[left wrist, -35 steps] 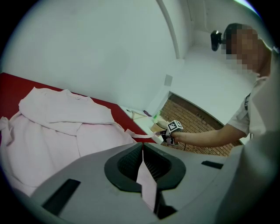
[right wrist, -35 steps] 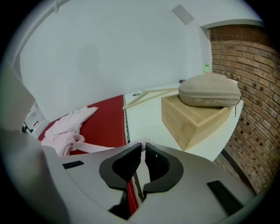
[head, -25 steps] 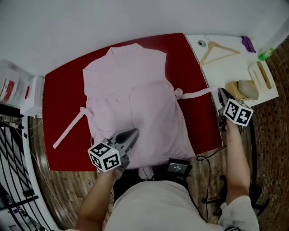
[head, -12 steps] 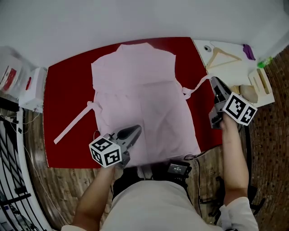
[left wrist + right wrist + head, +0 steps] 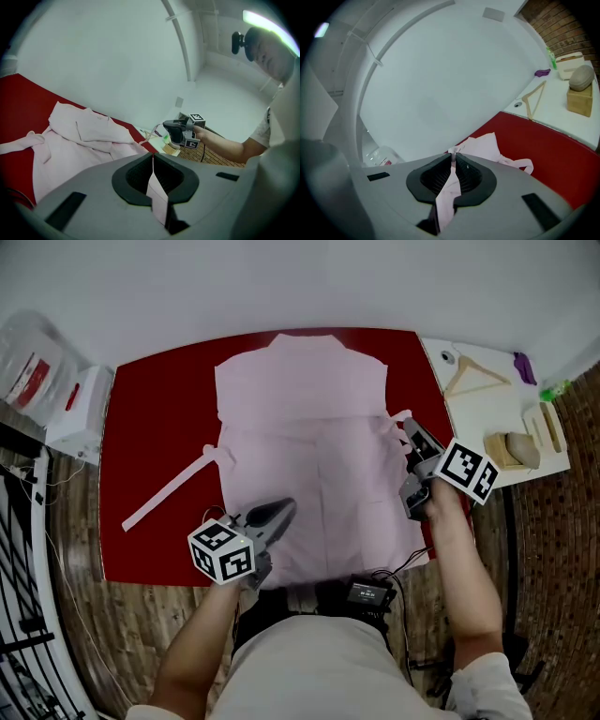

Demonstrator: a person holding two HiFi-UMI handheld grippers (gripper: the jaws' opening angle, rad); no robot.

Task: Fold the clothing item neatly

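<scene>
- A red desk [image 5: 155, 418] stands against a plain white wall, with wood flooring around its near and side edges.
- A pink robe [image 5: 309, 418] lies spread flat on the middle of the red top. Its collar is close to the far edge and its hem lies along the near edge.
- The robe's left tie [image 5: 169, 493] lies slanting across the bare red area on the left, its end short of the desk's left edge. This is the widest free stretch of the top.
- To the right of the robe only a narrow red strip remains before the desk's right edge.
- A white side desk [image 5: 469, 423] adjoins that edge and carries a wooden hanger [image 5: 473, 379] and some small items.
- The left hand-held gripper [image 5: 284, 509] is over the lower part of the robe, near the front edge. In the left gripper view its jaws [image 5: 153, 158] are pressed together on a thin fold of pink fabric.
- The right hand-held gripper [image 5: 410, 427] is over the robe's right side, by the right tie. In the right gripper view its jaws [image 5: 453, 161] pinch a bunched strip of pink cloth.
- A clear plastic bag [image 5: 37, 381] sits off the desk's left end.
</scene>
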